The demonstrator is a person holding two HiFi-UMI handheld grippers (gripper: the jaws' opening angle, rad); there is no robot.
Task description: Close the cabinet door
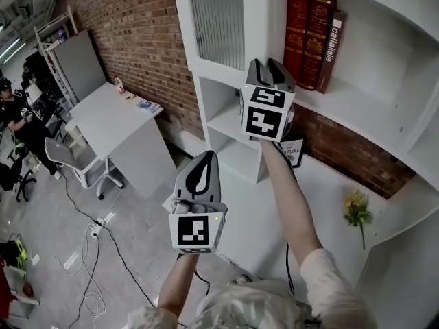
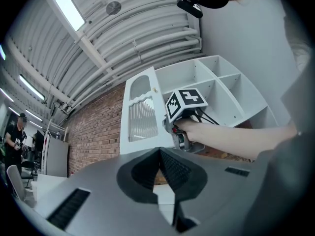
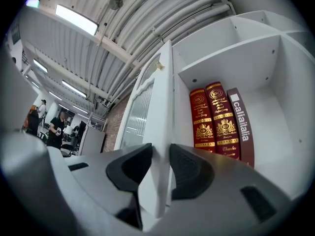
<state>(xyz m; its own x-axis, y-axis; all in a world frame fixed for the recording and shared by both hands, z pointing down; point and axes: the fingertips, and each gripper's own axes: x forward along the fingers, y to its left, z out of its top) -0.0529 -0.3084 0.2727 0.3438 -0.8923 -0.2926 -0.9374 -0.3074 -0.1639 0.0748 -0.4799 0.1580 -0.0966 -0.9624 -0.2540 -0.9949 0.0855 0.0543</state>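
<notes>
While right gripper [image 3: 161, 150] pinches edge of white ribbed-glass cabinet door [image 3: 145, 102], jaws half-parted, left gripper [image 2: 158, 151] hangs closed, empty. Door beside red gilt-spined books [image 3: 215, 118]; flush or ajar unclear: swing home, or let go.

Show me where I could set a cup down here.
Free: the shelf right of the books; the open cubbies under the cabinet door; the counter between framed sign and yellow flower. Crowded: the door's edge, straddled by the right claw.
</notes>
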